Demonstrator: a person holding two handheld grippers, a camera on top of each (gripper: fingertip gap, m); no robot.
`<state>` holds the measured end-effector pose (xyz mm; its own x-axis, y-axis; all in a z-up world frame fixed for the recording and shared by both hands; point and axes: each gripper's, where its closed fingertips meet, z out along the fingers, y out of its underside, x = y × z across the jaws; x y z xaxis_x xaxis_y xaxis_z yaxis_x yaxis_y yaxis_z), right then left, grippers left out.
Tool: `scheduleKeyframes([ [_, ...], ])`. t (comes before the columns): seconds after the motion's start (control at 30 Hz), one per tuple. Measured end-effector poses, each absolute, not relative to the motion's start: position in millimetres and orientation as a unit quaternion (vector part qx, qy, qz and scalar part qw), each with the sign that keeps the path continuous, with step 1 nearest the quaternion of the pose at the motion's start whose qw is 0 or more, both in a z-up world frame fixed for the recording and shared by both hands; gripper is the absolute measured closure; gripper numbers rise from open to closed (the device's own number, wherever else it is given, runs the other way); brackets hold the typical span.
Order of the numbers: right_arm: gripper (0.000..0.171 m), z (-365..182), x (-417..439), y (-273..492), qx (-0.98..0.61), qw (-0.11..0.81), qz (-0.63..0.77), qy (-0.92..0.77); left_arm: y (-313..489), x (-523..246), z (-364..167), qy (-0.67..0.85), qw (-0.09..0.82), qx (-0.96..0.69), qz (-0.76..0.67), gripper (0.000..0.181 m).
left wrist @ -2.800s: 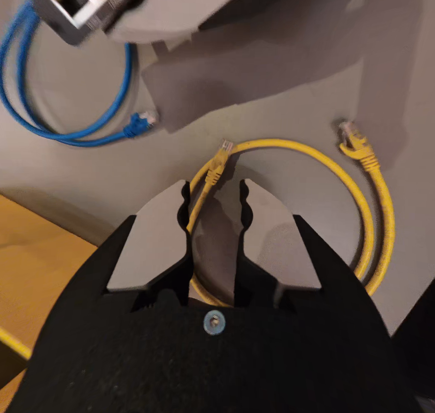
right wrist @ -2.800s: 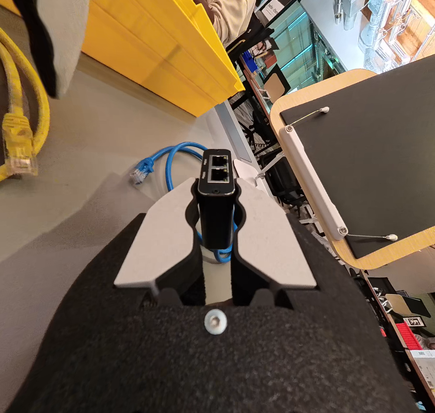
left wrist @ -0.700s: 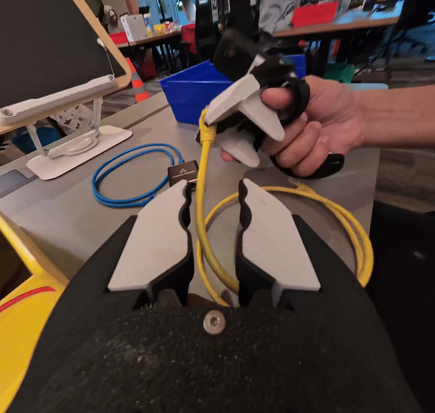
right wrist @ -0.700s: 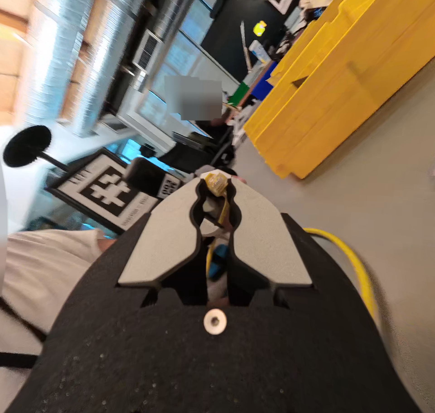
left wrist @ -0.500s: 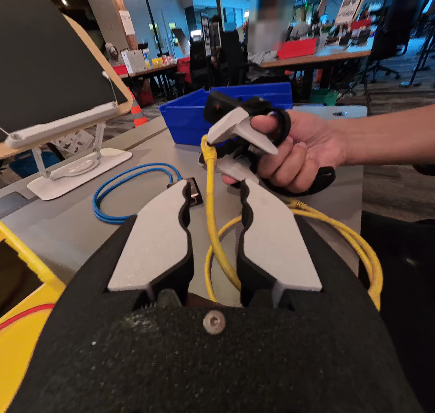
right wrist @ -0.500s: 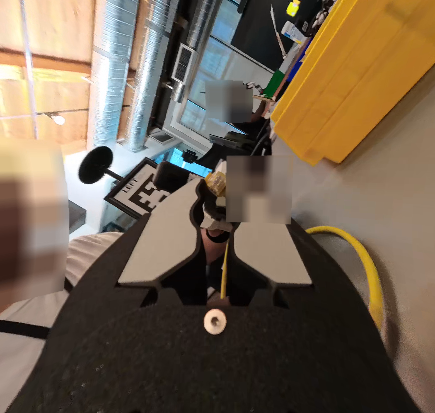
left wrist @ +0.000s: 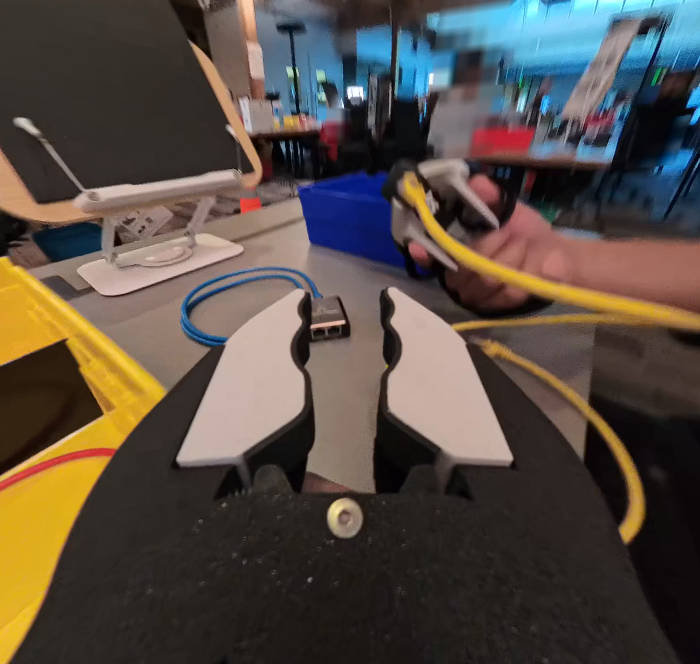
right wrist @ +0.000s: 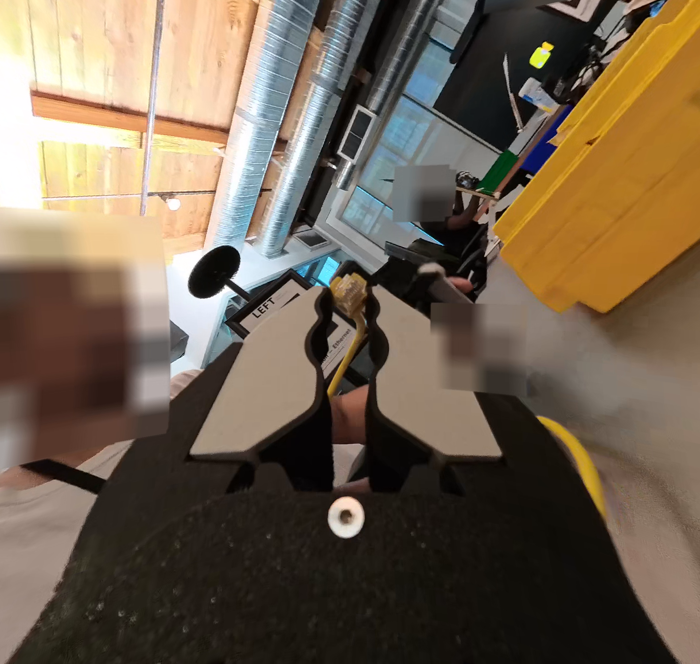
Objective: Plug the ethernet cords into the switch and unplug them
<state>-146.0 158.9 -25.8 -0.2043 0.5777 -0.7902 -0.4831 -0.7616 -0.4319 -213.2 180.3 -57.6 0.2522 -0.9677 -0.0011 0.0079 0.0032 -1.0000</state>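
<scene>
The small black switch lies on the grey table, its two near ports empty and facing me. A blue cord loops from its far end. My left gripper is open and empty, its fingertips on either side of the switch and just short of it. My right gripper is shut on the yellow cord's plug, which sticks out past the fingertips. In the left wrist view it is held up at the right, and the yellow cord trails from it. The cord's other plug lies on the table.
A yellow bin stands at the left and also shows in the right wrist view. A blue bin sits behind the switch. A tablet stand with a dark board is at the back left. A person's hand holds the right gripper. My right fingertips sit around 9 cm from my left ones. From the right gripper's tips to the small black switch is close to 15 cm.
The yellow cord no longer runs between my left fingers; it has swung off to the right. My left gripper now points at the switch. The right gripper keeps hold of the yellow plug.
</scene>
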Motion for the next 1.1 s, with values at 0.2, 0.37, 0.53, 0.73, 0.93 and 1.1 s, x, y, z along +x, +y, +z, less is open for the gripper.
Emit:
scheduleKeyframes([
  [0.2,0.154,-38,-177,160,-0.532,0.319,0.784,-0.016,147,-180,-65,0.486,0.586,-0.525,-0.38,0.145],
  [0.37,0.154,-52,-183,164,-0.554,0.311,0.772,-0.002,158,-189,-61,0.457,0.595,-0.541,-0.38,0.172],
  [0.53,0.154,-55,-188,161,-0.567,0.294,0.769,-0.007,159,-193,-58,0.452,0.591,-0.543,-0.39,0.174],
  [0.73,0.154,-59,-193,157,-0.574,0.277,0.77,-0.008,156,-188,-62,0.46,0.588,-0.538,-0.391,0.172],
  [0.93,0.152,-62,-192,158,-0.582,0.273,0.766,-0.016,156,-187,-67,0.486,0.577,-0.541,-0.37,0.176],
  [1.1,0.146,-60,-171,167,-0.644,0.358,0.669,-0.095,165,-197,-59,0.48,0.587,-0.549,-0.35,0.175],
])
